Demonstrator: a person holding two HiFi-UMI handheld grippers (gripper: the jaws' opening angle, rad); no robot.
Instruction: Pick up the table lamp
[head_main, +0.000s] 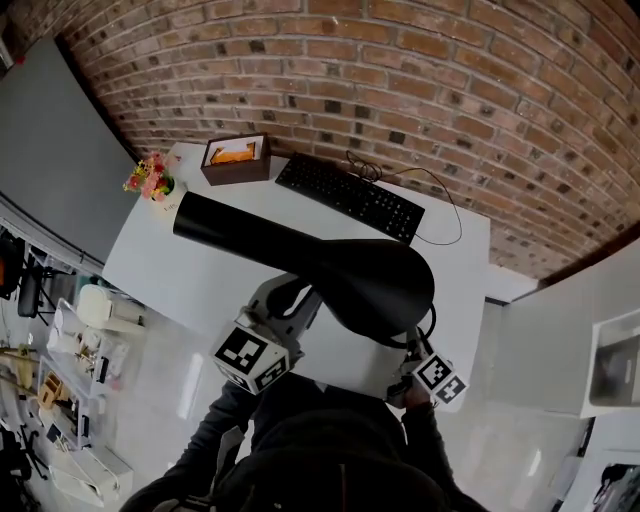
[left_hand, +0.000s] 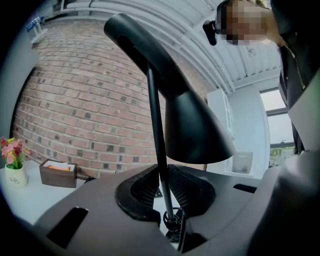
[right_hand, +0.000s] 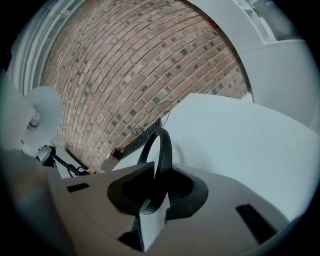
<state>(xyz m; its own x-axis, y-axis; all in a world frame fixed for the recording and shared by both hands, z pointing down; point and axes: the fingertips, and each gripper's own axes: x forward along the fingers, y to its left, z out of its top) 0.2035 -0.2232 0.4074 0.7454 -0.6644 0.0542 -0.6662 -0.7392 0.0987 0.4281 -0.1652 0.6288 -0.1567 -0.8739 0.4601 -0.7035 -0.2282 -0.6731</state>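
The black table lamp (head_main: 310, 262) is off the white table (head_main: 180, 275), its long cone shade filling the middle of the head view. In the left gripper view its thin stem (left_hand: 156, 130) rises between the jaws under the shade (left_hand: 192, 127). My left gripper (left_hand: 163, 189) is shut on that stem. My right gripper (right_hand: 156, 184) is shut on the lamp's black base ring (right_hand: 163, 150), which stands up out of the jaws. In the head view the shade hides both sets of fingertips; only the marker cubes show below it.
A black keyboard (head_main: 350, 197) with a looping cable (head_main: 445, 205) lies at the table's far side by the brick wall. A wooden box (head_main: 236, 160) and a small flower pot (head_main: 152, 182) stand at the far left corner. Shelves with clutter (head_main: 60, 360) are on the left.
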